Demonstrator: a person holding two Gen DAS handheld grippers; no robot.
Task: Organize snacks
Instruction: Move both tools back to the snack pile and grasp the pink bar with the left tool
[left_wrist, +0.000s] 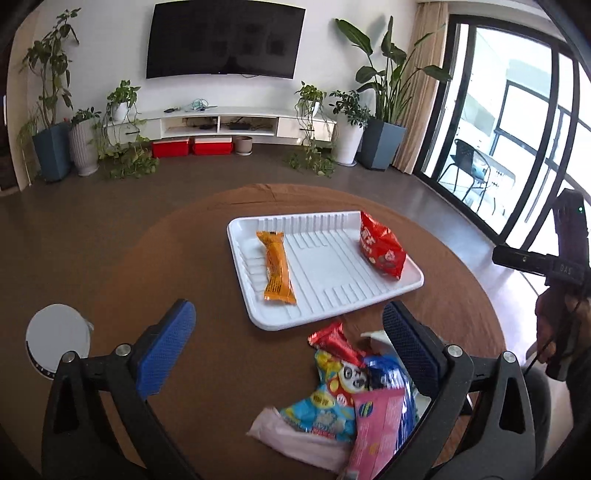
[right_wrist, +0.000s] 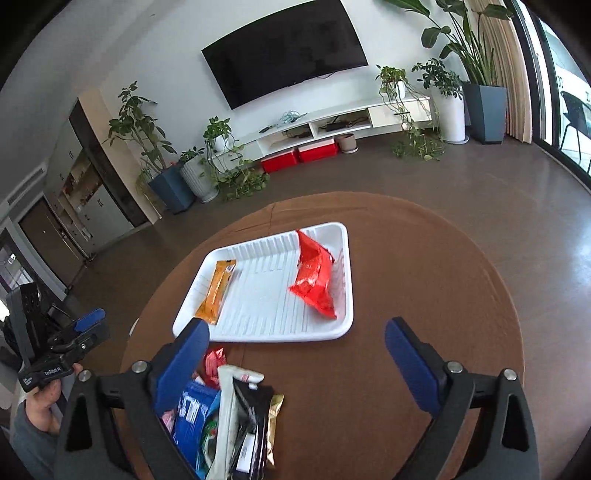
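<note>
Nearest, the left gripper (left_wrist: 288, 354) and the right gripper (right_wrist: 295, 358) both stand spread wide and hold nothing. Just beyond them a loose pile of snack packets (left_wrist: 343, 398) overlaps on the round brown table (left_wrist: 147, 258). Farther on, a white tray (left_wrist: 325, 295) holds an orange bar (left_wrist: 277, 271) at its left and a red crinkled bag (left_wrist: 382, 251) at its right. Risk: closing on the tangled pile may pinch two wrappers at once, or drag neighbours off the near edge.
</note>
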